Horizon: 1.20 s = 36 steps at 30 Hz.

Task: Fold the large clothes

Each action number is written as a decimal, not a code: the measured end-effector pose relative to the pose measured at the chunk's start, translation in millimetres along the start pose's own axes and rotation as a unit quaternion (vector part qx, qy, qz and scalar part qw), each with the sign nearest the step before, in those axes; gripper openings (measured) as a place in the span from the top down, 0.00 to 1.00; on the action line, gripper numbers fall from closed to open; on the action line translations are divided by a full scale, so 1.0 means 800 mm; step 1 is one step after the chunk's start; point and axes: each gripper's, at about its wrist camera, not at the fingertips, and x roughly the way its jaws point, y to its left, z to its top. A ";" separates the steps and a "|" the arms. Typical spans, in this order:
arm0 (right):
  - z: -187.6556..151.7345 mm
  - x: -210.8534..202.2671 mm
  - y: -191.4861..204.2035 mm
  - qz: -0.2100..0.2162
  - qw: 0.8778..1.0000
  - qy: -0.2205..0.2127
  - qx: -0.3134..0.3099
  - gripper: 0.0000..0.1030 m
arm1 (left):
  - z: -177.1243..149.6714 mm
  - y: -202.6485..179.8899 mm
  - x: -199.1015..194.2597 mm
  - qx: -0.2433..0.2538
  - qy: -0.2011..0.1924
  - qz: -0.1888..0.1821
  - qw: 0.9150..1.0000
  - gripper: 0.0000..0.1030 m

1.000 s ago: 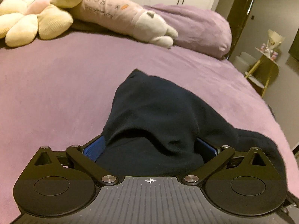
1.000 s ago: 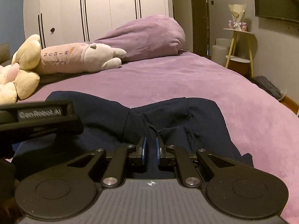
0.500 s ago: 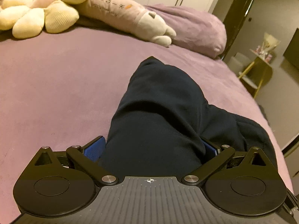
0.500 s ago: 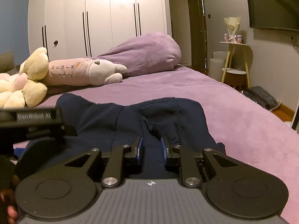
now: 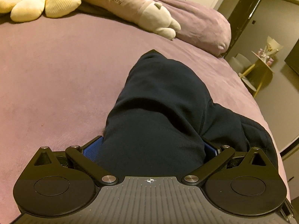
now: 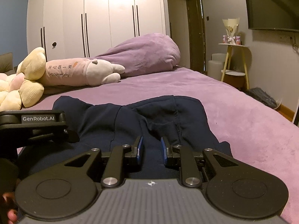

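A dark navy hooded garment (image 5: 164, 100) lies folded on the purple bed (image 5: 56, 74). It also shows in the right wrist view (image 6: 149, 115). My left gripper (image 5: 152, 147) is wide open with a thick bundle of the garment's cloth lying between its blue pads. My right gripper (image 6: 151, 148) is partly open just above the garment's near edge, with nothing clamped between its blue pads (image 6: 139, 149). The left gripper's body (image 6: 35, 127) shows at the left of the right wrist view.
A yellow flower plush (image 6: 22, 85) and a long pink rabbit plush (image 6: 82, 72) lie at the head of the bed, beside a purple pillow (image 6: 145, 56). A small side table (image 6: 235, 63) stands off the bed's right edge. White wardrobes (image 6: 104, 18) stand behind.
My right gripper has opened from nearly shut to partly open and drawn back and up. The left gripper has tilted a little; cloth still lies between its open jaws.
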 end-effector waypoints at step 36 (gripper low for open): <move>0.012 0.010 0.025 -0.030 0.998 0.034 -0.038 0.80 | 0.020 -0.001 0.014 0.008 0.054 0.014 0.998 0.00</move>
